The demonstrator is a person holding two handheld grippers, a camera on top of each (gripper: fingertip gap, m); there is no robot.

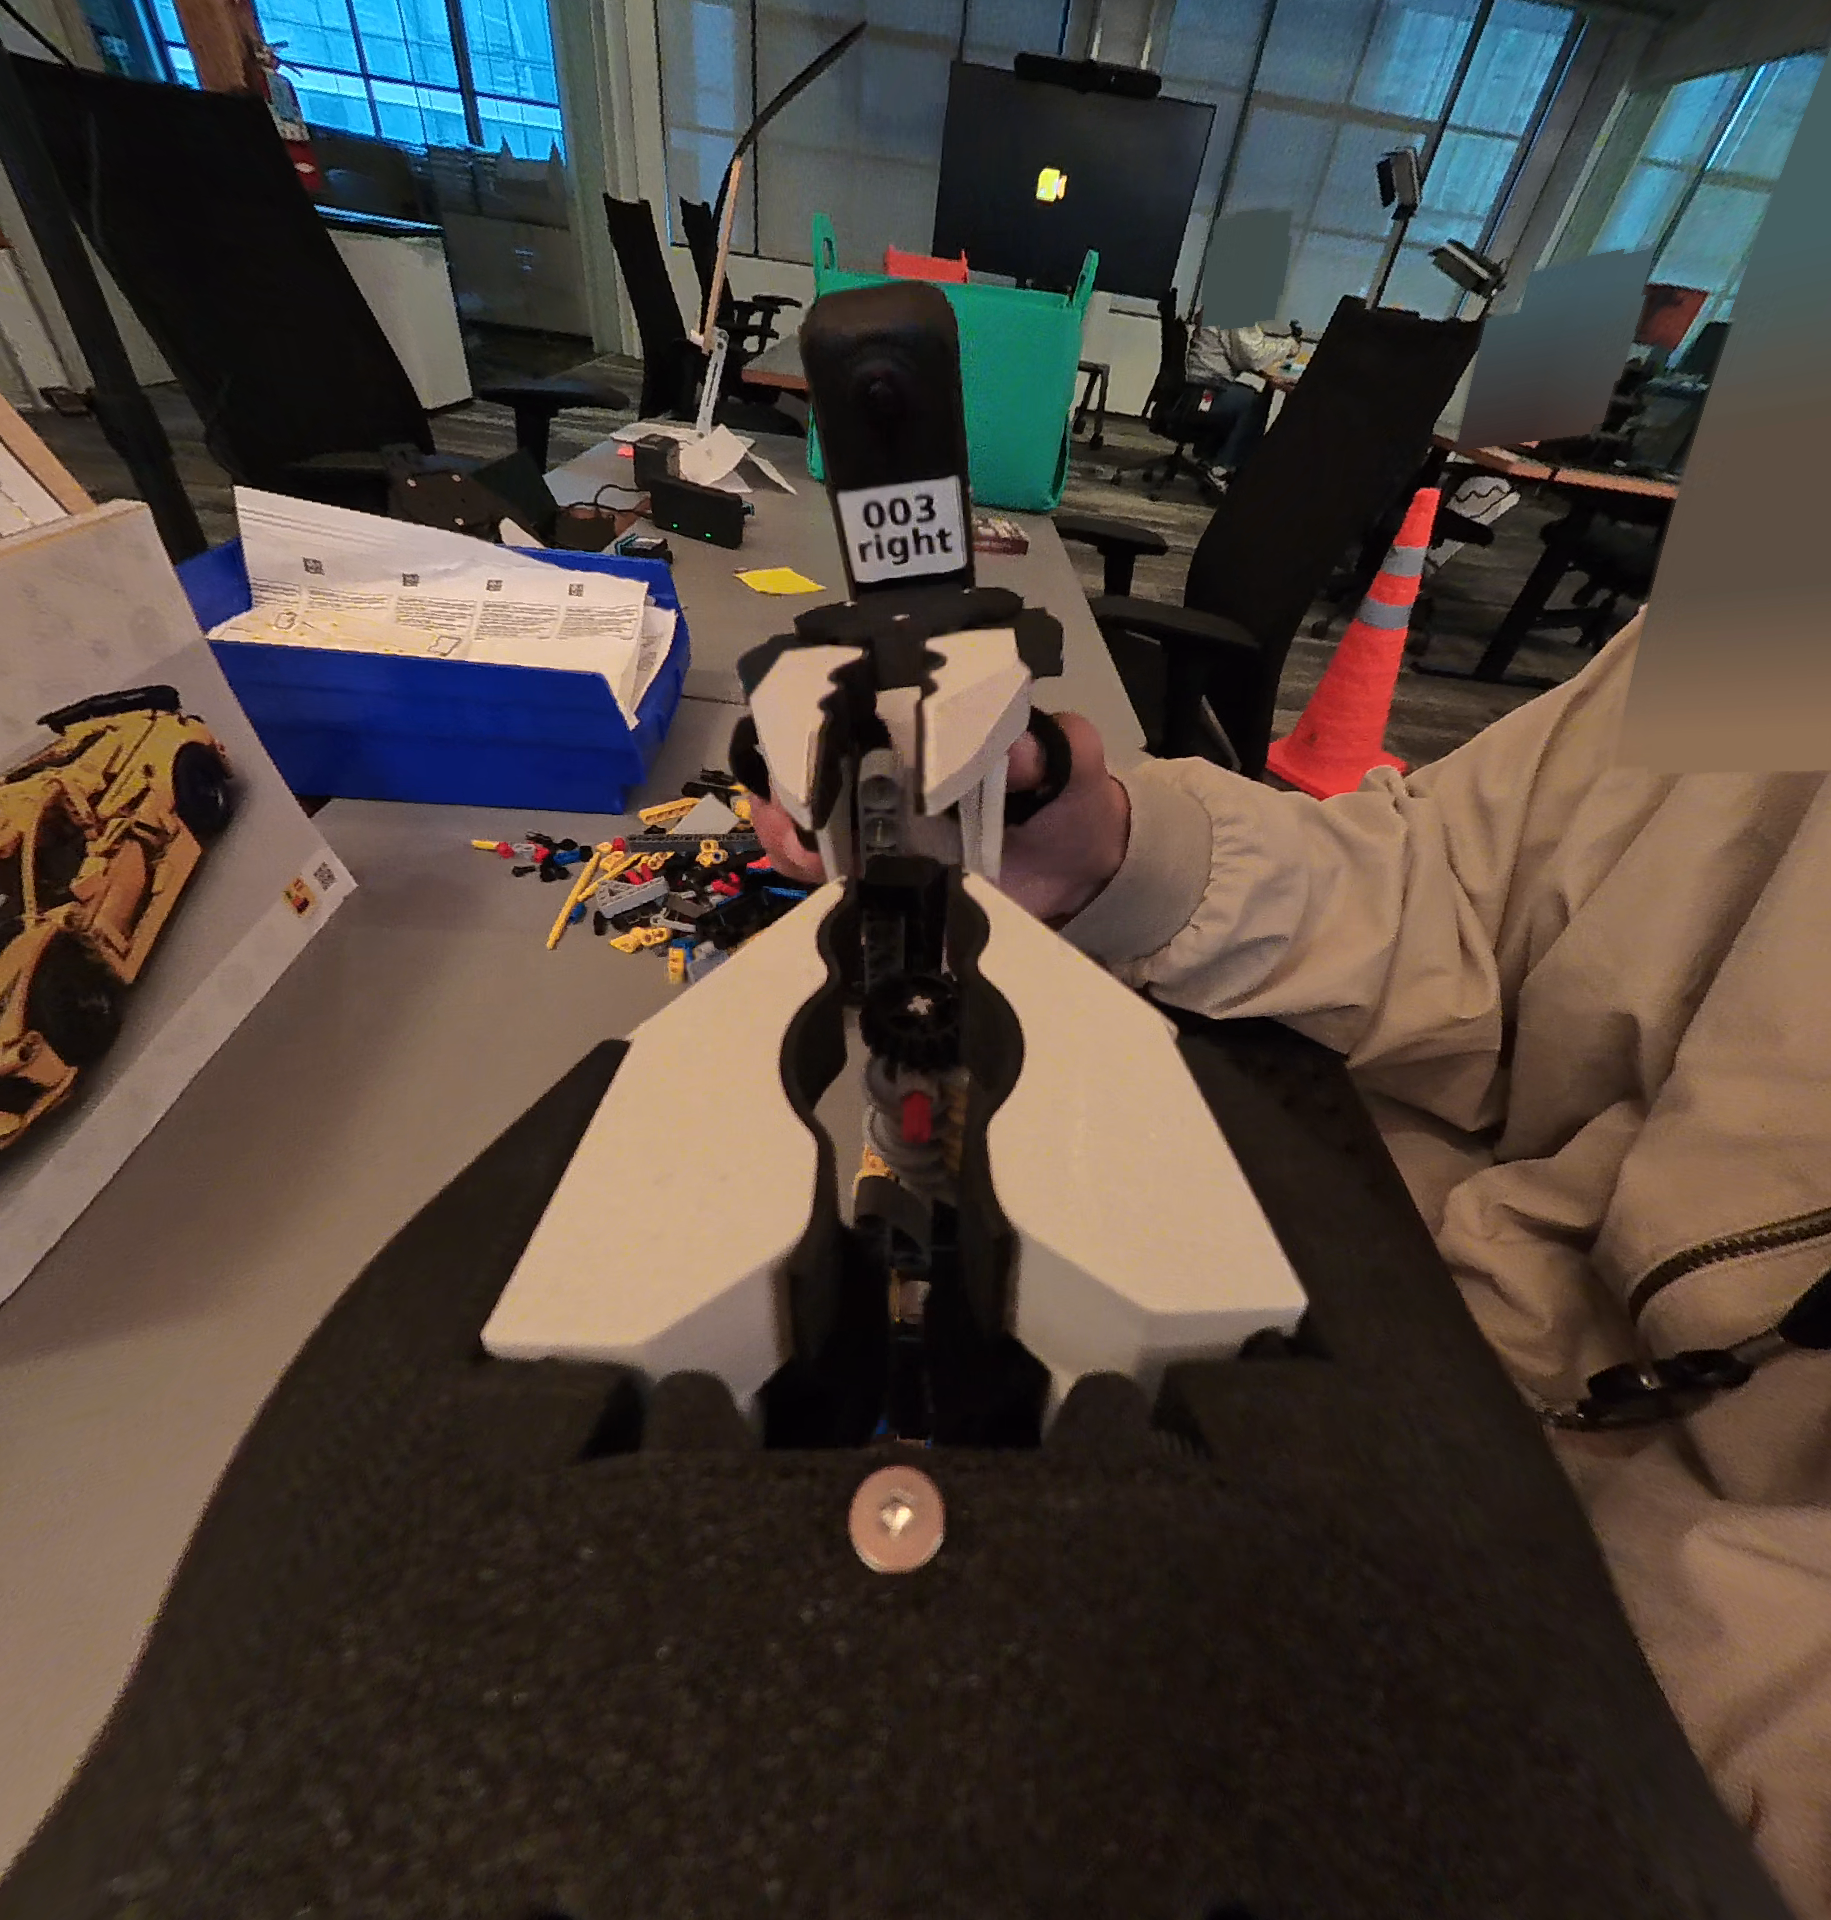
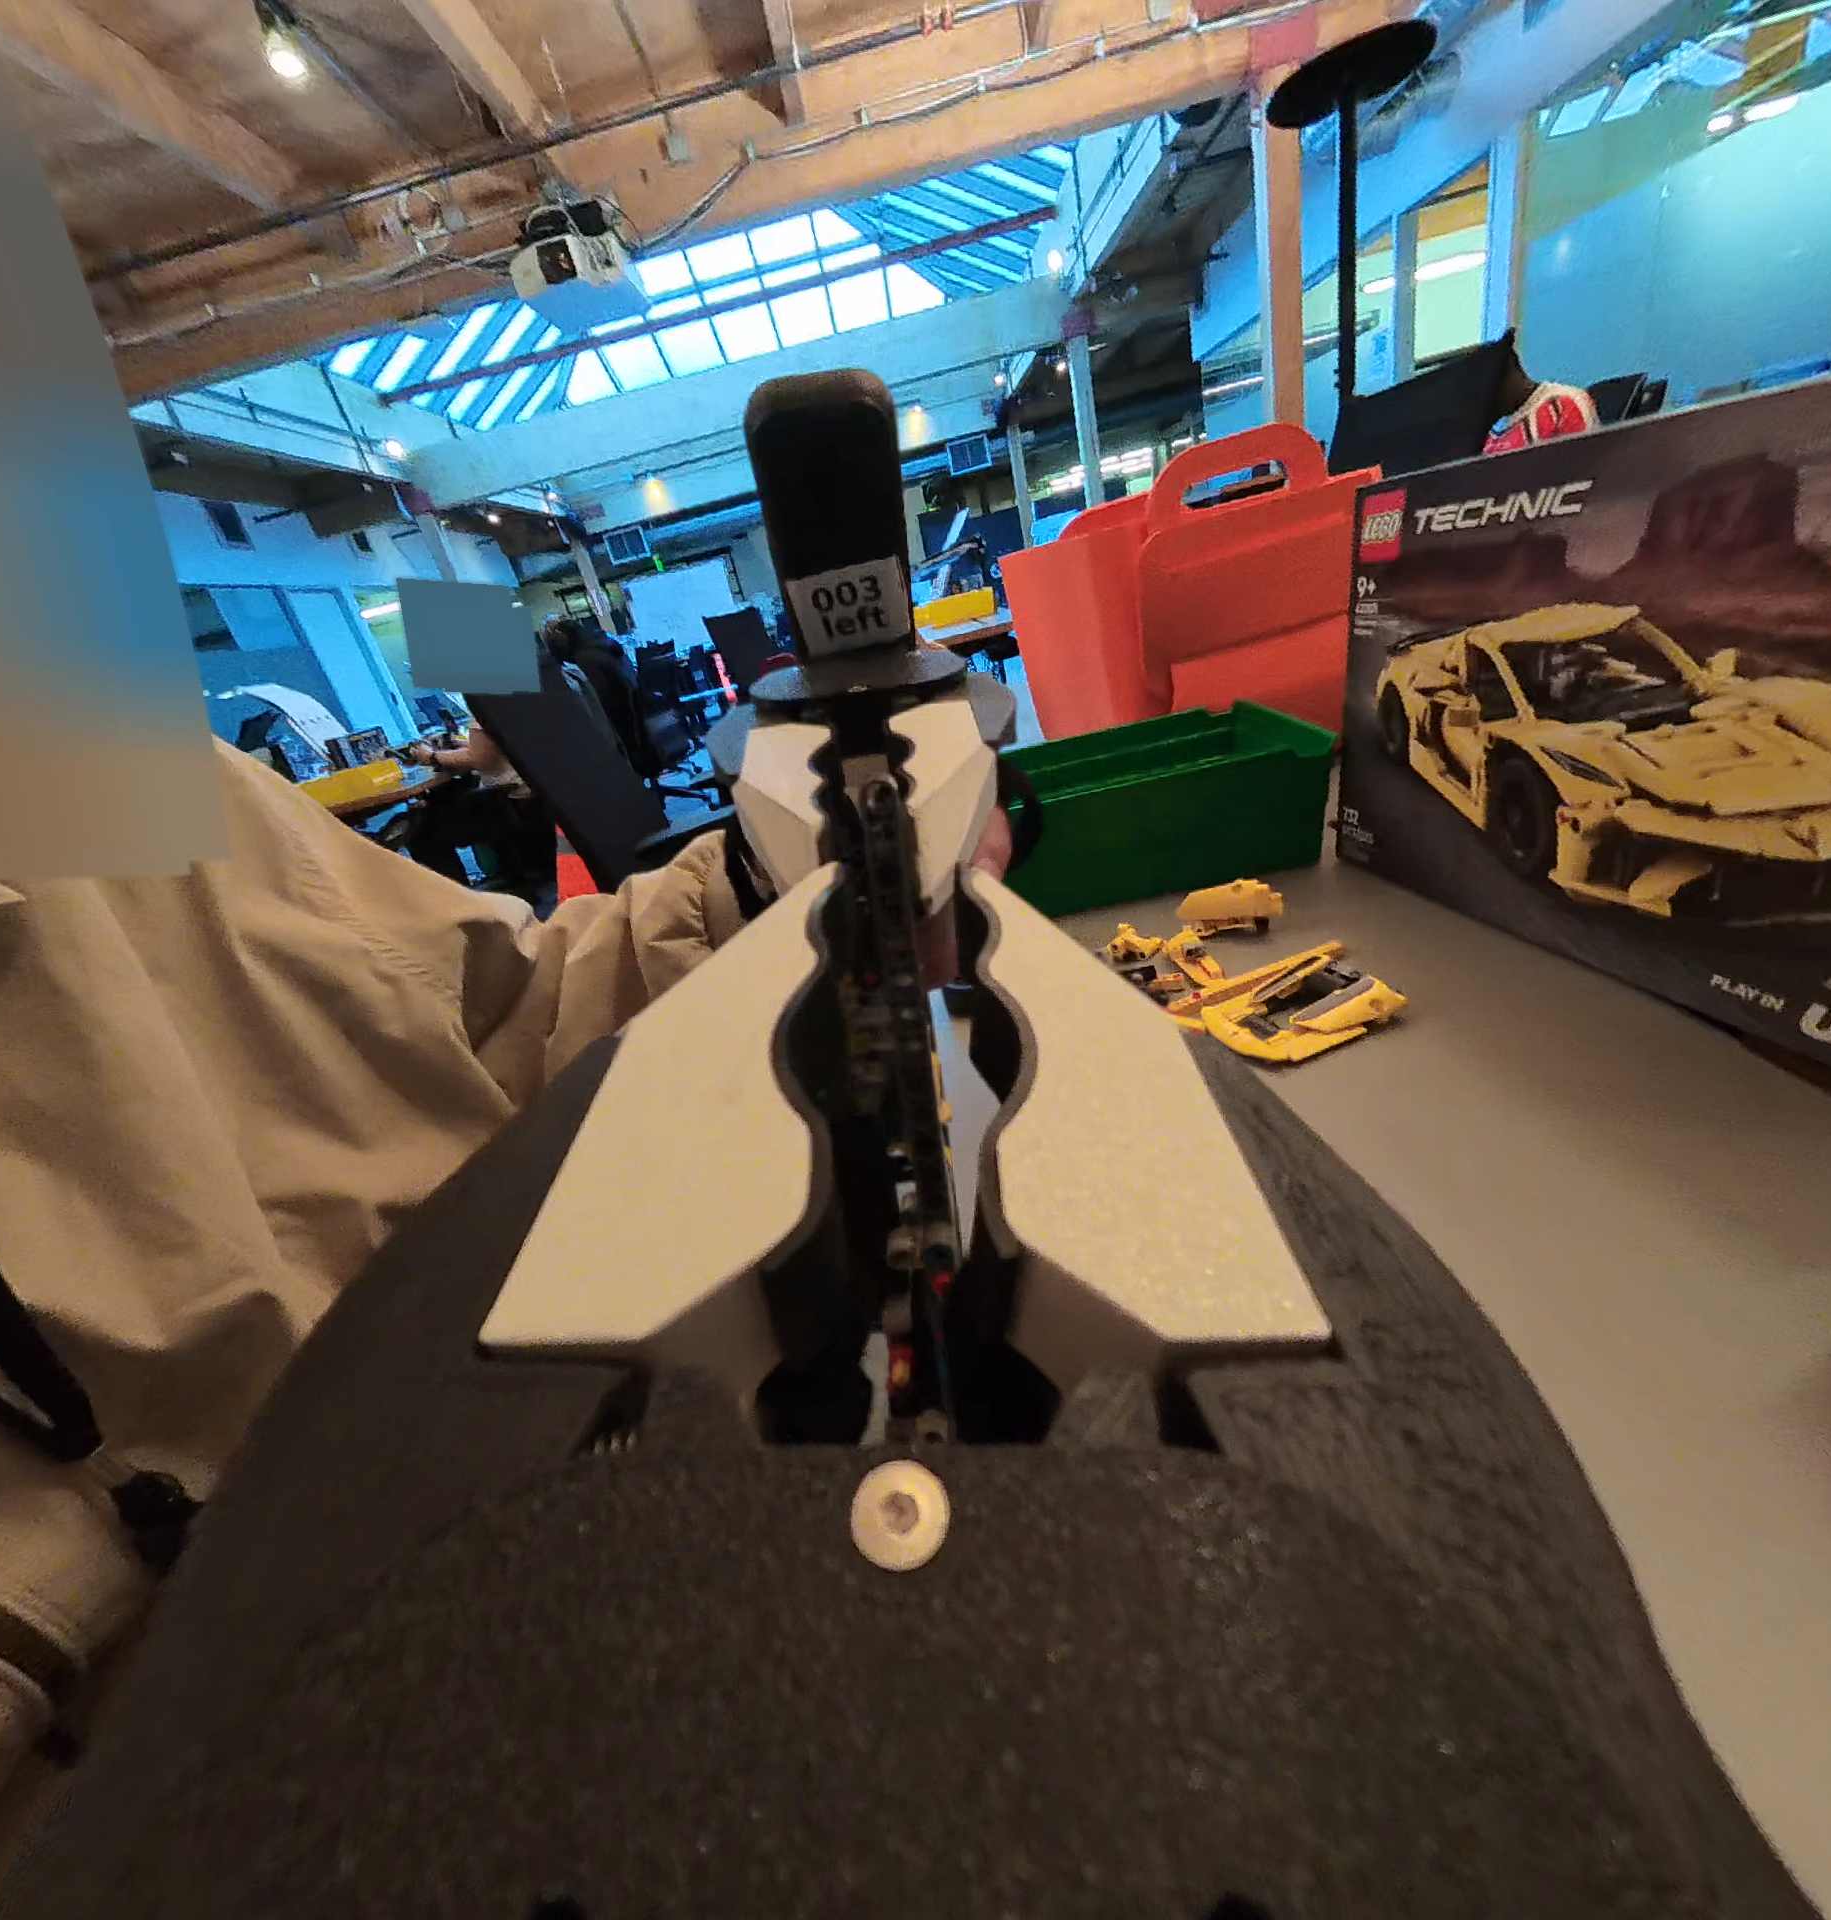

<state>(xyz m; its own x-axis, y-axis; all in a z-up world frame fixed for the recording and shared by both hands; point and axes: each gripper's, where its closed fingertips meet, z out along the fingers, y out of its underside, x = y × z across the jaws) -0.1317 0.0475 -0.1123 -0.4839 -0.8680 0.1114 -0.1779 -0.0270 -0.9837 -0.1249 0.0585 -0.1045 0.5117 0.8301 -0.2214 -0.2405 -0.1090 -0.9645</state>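
**Both grippers on one brick assembly, held end to end above the table**

Your left gripper (image 1: 906, 904) faces your right gripper (image 2: 895, 894) head-on. Between them runs a long, narrow brick assembly (image 1: 903, 1049), black with grey, yellow and red bits and a small black gear (image 1: 909, 1006) on it. It sits off the table (image 1: 391, 1060), in the air between the two tools.

Left gripper: fingers (image 1: 682, 1174) drawn in close, clamped on the near end of the assembly, which runs down the slot between them. In the right wrist view the same assembly (image 2: 895, 1049) shows as a dark studded beam lying in the right gripper's slot; those fingers (image 2: 1129, 1153) are likewise closed on it, the beam pressed nearer the left-hand one. You hold each tool by hand; a beige sleeve (image 1: 1410, 935) reaches the right gripper.

Around it, left wrist view:
- Loose pile of small parts (image 1: 662, 883) on the table, just beyond and left of the grippers.
- Blue bin (image 1: 454, 717) with white papers (image 1: 443, 603) behind the pile.
- Set box (image 1: 111, 894) with a yellow car pictured, propped at far left.
- Orange cone (image 1: 1358, 675) on the floor, right, well apart.

Right wrist view:
- Yellow body panels (image 2: 1275, 987) lie on the table right of the grippers, near but not touching.
- Green bin (image 2: 1171, 800) behind them, orange bag (image 2: 1202, 603) behind that.
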